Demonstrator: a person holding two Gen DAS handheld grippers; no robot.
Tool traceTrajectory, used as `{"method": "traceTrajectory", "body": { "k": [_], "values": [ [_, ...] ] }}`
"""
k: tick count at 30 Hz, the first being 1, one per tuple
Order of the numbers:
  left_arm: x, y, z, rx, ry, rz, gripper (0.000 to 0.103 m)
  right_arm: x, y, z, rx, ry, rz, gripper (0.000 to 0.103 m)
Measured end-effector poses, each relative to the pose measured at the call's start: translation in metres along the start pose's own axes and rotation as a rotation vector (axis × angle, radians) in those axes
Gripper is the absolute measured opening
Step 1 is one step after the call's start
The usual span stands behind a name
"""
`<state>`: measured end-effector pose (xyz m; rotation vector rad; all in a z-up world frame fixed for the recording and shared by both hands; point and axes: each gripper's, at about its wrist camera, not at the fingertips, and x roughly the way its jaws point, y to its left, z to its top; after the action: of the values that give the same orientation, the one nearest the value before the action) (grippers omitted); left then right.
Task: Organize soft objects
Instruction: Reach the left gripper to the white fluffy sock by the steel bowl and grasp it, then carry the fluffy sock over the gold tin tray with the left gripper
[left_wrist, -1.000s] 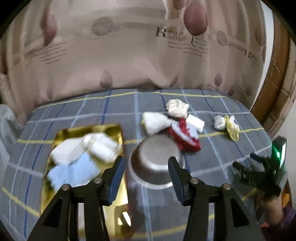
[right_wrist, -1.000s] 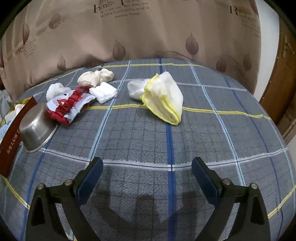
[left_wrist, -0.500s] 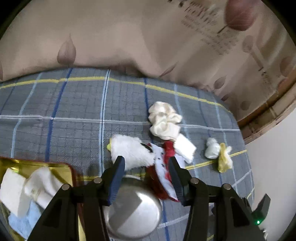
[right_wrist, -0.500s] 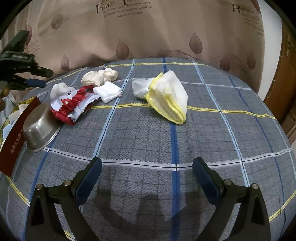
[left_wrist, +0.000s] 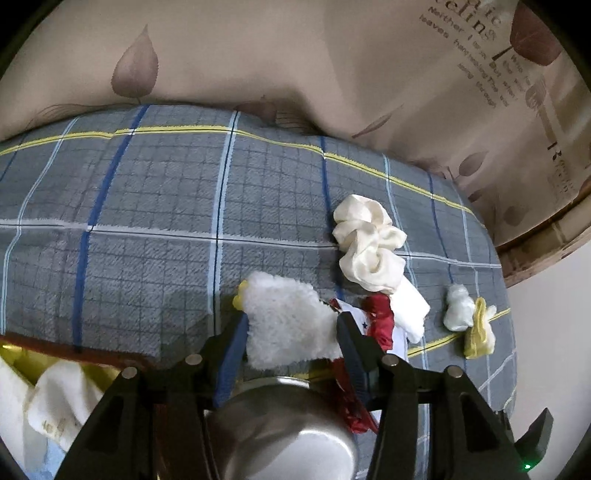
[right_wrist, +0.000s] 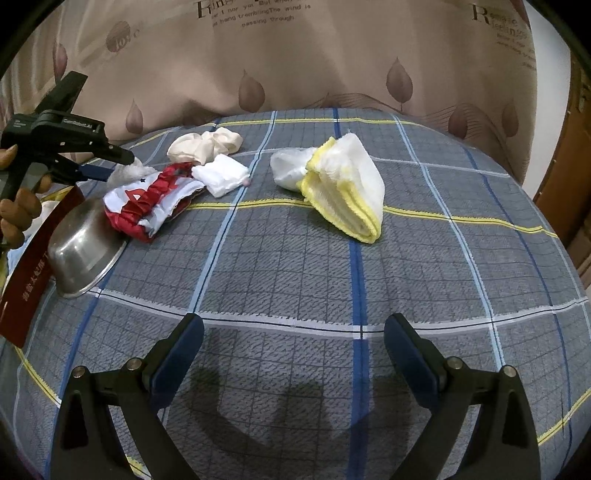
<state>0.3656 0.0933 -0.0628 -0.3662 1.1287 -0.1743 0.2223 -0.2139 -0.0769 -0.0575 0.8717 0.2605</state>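
Observation:
My left gripper (left_wrist: 291, 325) is open, its jaws on either side of a fluffy white cloth (left_wrist: 288, 321) with a yellow edge. Beside it lie a red and white cloth (left_wrist: 380, 325), a cream scrunchie (left_wrist: 365, 243), a small folded white cloth (left_wrist: 410, 306) and a yellow-edged white cloth (right_wrist: 347, 184). The left gripper also shows in the right wrist view (right_wrist: 122, 162). My right gripper (right_wrist: 293, 343) is open and empty, low over the bare bedspread. A gold tray (left_wrist: 22, 363) at lower left holds white and blue cloths.
An upturned steel bowl (left_wrist: 288, 432) sits just under the left gripper, next to the tray; it also shows in the right wrist view (right_wrist: 85, 251). A crumpled white piece (right_wrist: 291, 166) lies by the yellow-edged cloth. A beige curtain (right_wrist: 295, 66) hangs behind the plaid bed.
My left gripper has moved forward past the bowl and now straddles the fluffy white cloth. The right gripper has barely moved.

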Motion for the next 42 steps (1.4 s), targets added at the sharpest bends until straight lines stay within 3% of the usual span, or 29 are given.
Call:
{"method": "traceTrajectory", "body": {
  "k": [4, 7, 8, 9, 12, 15, 20, 26, 37, 42],
  "values": [
    [0.009, 0.003, 0.001, -0.033, 0.009, -0.009, 0.055, 0.000, 0.000, 0.000, 0.001, 0.002, 0.000, 0.097],
    [0.022, 0.005, 0.001, -0.054, 0.061, -0.020, 0.054, 0.000, 0.000, 0.000, 0.001, 0.006, 0.001, 0.097],
    [0.027, 0.006, 0.000, -0.056, 0.084, -0.021, 0.052, 0.001, 0.000, 0.000, 0.002, 0.007, 0.001, 0.097],
    [0.030, 0.006, -0.001, -0.051, 0.090, -0.008, 0.041, 0.001, 0.000, 0.000, 0.002, 0.009, 0.001, 0.097],
    [0.030, 0.002, -0.002, -0.024, 0.073, 0.038, 0.026, 0.002, 0.000, 0.000, 0.002, 0.015, 0.001, 0.097],
    [0.023, 0.003, -0.002, -0.021, 0.033, 0.042, 0.021, 0.003, 0.000, 0.000, 0.004, 0.019, 0.000, 0.097],
    [-0.018, -0.001, -0.006, -0.034, -0.131, 0.042, 0.021, 0.005, -0.001, 0.001, 0.004, 0.026, -0.002, 0.097],
    [-0.061, -0.014, -0.031, -0.028, -0.218, 0.030, 0.021, 0.006, -0.002, 0.001, 0.004, 0.029, -0.004, 0.097],
    [-0.108, -0.026, -0.105, -0.014, -0.260, 0.037, 0.022, 0.007, -0.002, 0.001, 0.001, 0.036, -0.012, 0.098],
    [-0.134, -0.019, -0.142, -0.012, -0.295, 0.088, 0.022, 0.008, -0.001, 0.001, -0.004, 0.040, -0.020, 0.098]
  ]
}}
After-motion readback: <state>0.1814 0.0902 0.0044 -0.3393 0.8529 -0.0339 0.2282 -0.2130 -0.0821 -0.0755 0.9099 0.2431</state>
